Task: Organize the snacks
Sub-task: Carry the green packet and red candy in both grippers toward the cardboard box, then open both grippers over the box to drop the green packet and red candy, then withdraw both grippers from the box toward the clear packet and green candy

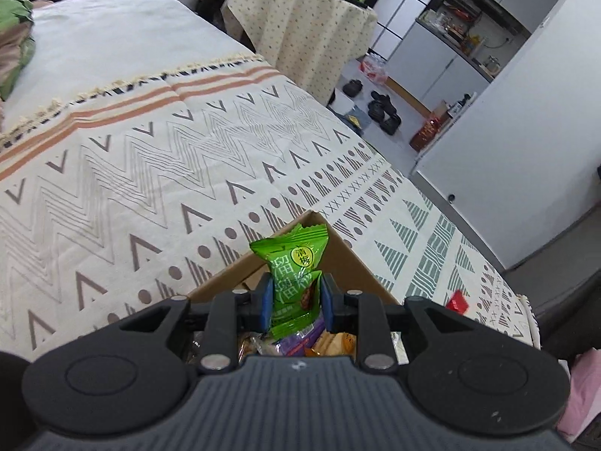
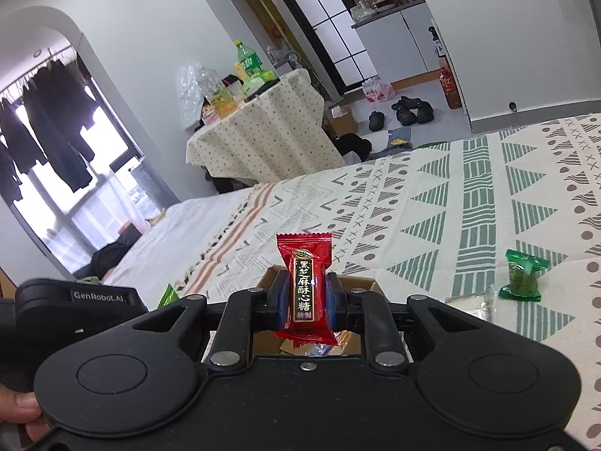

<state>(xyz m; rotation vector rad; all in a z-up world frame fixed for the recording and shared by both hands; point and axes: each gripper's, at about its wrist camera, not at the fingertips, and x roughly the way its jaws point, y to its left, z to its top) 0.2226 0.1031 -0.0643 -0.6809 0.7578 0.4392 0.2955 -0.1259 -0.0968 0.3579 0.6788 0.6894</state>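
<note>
We are partway: our left hand-held gripper (image 1: 295,300) pinches a green snack (image 1: 295,267) and our right hand-held gripper (image 2: 305,300) pinches a red candy (image 2: 305,285) above the box (image 1: 349,259) of snacks, while a green packet (image 2: 522,274) waits on the bed (image 2: 488,195).

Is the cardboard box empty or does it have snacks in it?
Not empty: the brown cardboard box holds several wrapped snacks, orange and purple ones showing.

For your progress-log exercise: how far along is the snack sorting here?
Done: one dark green packet and a small red packet lie on the bedspread. In hand: left gripper holds a green snack, right gripper a red candy. Left: mixed snacks in the cardboard box.
</note>
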